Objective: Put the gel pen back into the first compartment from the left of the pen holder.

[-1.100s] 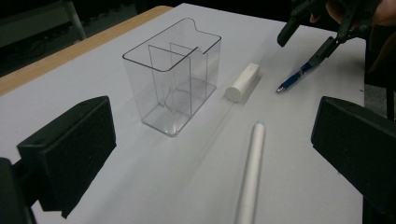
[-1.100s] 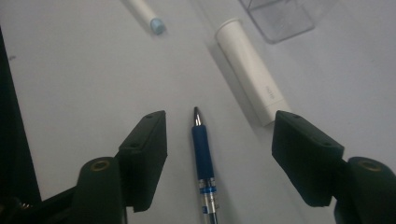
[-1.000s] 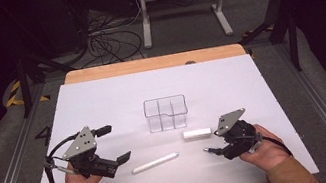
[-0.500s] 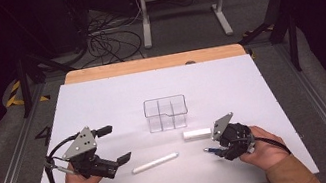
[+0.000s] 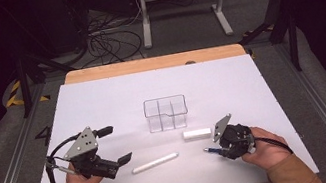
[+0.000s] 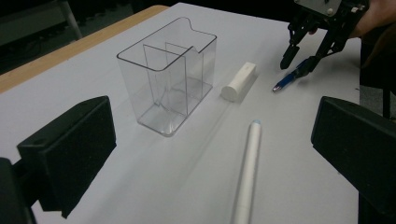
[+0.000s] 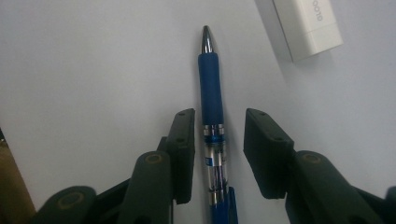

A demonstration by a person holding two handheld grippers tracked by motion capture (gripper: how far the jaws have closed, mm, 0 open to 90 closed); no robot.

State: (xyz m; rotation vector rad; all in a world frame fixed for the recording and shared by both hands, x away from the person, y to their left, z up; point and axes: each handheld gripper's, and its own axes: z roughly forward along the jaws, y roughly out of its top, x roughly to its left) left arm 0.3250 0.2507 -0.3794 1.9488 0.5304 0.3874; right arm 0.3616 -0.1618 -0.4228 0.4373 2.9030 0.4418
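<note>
A blue pen (image 7: 211, 93) lies on the white table, tip pointing away from me. My right gripper (image 7: 219, 126) straddles its barrel. Its jaws have just been closing, and a narrow gap still shows on each side of the pen. From above, the right gripper (image 5: 218, 149) sits at the front right with the pen (image 5: 210, 150) poking out to its left. My left gripper (image 5: 115, 144) rests at the front left, jaws wide open and nothing between them. The left gripper view shows the right gripper (image 6: 297, 65) tipped down over the pen (image 6: 287, 81).
A clear container (image 5: 166, 113) with compartments stands mid-table. A white block (image 5: 197, 133) lies just in front of it, close to the right gripper. A white capped pen (image 5: 156, 163) lies between the two grippers. The table's front edge runs just below both hands.
The right gripper has tilted down over the blue pen and its jaws have narrowed around it. The left gripper has kept still.
</note>
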